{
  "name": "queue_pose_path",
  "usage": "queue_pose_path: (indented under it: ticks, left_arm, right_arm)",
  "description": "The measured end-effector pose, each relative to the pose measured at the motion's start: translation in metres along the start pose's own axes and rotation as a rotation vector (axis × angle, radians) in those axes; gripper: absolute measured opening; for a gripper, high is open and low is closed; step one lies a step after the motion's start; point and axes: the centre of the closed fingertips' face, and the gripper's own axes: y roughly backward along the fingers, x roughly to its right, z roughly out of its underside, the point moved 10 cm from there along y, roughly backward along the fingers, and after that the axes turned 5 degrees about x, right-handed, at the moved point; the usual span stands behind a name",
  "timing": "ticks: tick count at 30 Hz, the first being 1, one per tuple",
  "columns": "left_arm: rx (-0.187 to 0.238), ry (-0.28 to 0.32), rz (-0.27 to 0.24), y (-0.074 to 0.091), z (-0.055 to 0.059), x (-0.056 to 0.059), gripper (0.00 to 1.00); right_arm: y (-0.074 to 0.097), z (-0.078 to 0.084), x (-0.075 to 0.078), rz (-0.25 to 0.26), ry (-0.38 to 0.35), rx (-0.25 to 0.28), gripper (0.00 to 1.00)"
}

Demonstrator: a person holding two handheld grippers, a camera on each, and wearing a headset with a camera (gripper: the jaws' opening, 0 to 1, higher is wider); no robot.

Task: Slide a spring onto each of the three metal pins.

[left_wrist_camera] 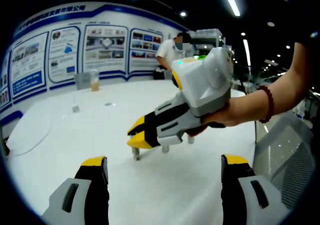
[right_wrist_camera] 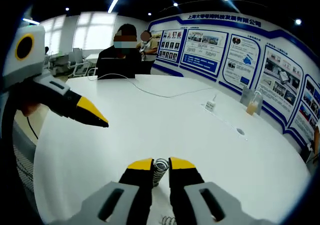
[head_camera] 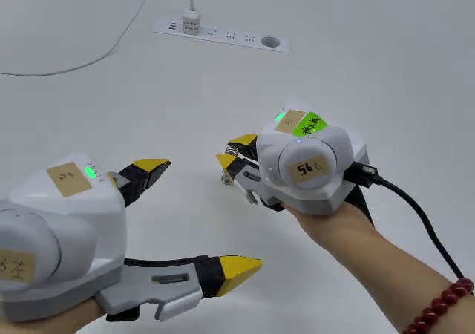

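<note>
My right gripper (head_camera: 233, 150) hovers low over the white table (head_camera: 185, 104), shut on a small steel spring (right_wrist_camera: 160, 170) held upright between its yellow tips. Just under those tips a short metal pin (head_camera: 226, 177) stands on the table. The left gripper view looks at the right gripper (left_wrist_camera: 136, 136) from the side, with up to three pins (left_wrist_camera: 136, 154) in a row beneath it. A second spring (right_wrist_camera: 169, 220) lies below the right gripper's jaws. My left gripper (head_camera: 194, 217) sits at the lower left, wide open with nothing between its jaws, well apart from the pins.
A white power strip (head_camera: 223, 35) with a plugged-in charger lies at the table's far side, its cable (head_camera: 96, 56) trailing left. People sit beyond the table's far edge in the right gripper view. A drink cup (right_wrist_camera: 251, 106) stands near the wall.
</note>
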Motion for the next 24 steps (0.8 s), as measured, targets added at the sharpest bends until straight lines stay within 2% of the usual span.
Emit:
queue_pose_path:
  ticks: [16, 24]
  left_arm:
    - [0.007, -0.01, 0.003, 0.0007, 0.0009, -0.0013, 0.91]
    - [0.006, -0.014, 0.006, 0.0005, 0.0008, -0.001, 0.9]
  right_arm:
    - [-0.0059, 0.0086, -0.0027, -0.011, -0.005, -0.035, 0.13]
    - [-0.0049, 0.008, -0.0035, -0.015, -0.013, -0.029, 0.13]
